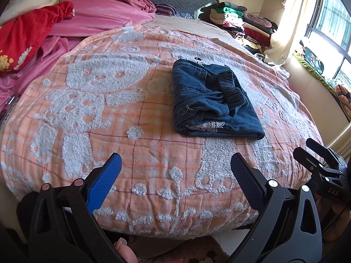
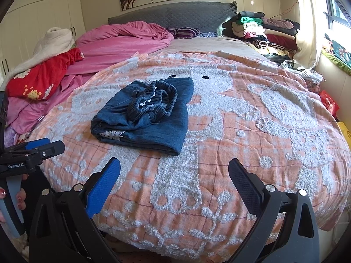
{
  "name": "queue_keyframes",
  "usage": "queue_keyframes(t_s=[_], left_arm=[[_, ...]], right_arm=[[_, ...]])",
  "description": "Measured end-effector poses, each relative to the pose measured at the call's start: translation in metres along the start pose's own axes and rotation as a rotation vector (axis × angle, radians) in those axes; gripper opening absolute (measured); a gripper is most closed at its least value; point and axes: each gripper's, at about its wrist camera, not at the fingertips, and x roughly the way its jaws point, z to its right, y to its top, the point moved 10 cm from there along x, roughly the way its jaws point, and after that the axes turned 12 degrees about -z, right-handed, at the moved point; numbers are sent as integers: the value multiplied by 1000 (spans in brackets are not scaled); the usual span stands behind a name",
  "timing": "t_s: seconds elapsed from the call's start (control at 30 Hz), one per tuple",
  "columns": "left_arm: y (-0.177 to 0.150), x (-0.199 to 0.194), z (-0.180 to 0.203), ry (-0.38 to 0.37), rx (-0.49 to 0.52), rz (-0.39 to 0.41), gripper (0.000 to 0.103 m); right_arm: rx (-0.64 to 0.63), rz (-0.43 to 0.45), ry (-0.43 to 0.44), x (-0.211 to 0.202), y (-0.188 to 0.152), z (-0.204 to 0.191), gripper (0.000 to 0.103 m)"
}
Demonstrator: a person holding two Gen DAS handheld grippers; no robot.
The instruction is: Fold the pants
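Dark blue denim pants (image 1: 210, 100) lie folded into a compact bundle on the orange-and-white bedspread (image 1: 109, 114), elastic waistband on top. In the right wrist view the same pants (image 2: 147, 114) sit left of centre. My left gripper (image 1: 175, 166) hangs open over the bed's near edge, well short of the pants, nothing between its fingers. My right gripper (image 2: 174, 171) is open too, also back from the pants and empty. The right gripper (image 1: 316, 153) shows at the right edge of the left wrist view; the left gripper (image 2: 41, 148) shows at the left edge of the right wrist view.
A pink quilt (image 2: 122, 43) and a red flowered cloth (image 2: 41, 76) are heaped at the bed's far left. A stack of folded clothes (image 2: 258, 30) stands by the grey headboard (image 2: 171, 13). A window (image 2: 337, 6) is on the right. A hand (image 2: 13, 197) holds the left gripper.
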Motion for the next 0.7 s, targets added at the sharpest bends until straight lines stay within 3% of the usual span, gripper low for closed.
queue_keyframes(t_s=[0.7], left_arm=[[2, -3, 1, 7, 18, 14, 93]], right_arm=[[-21, -24, -19, 6, 1, 3, 98]])
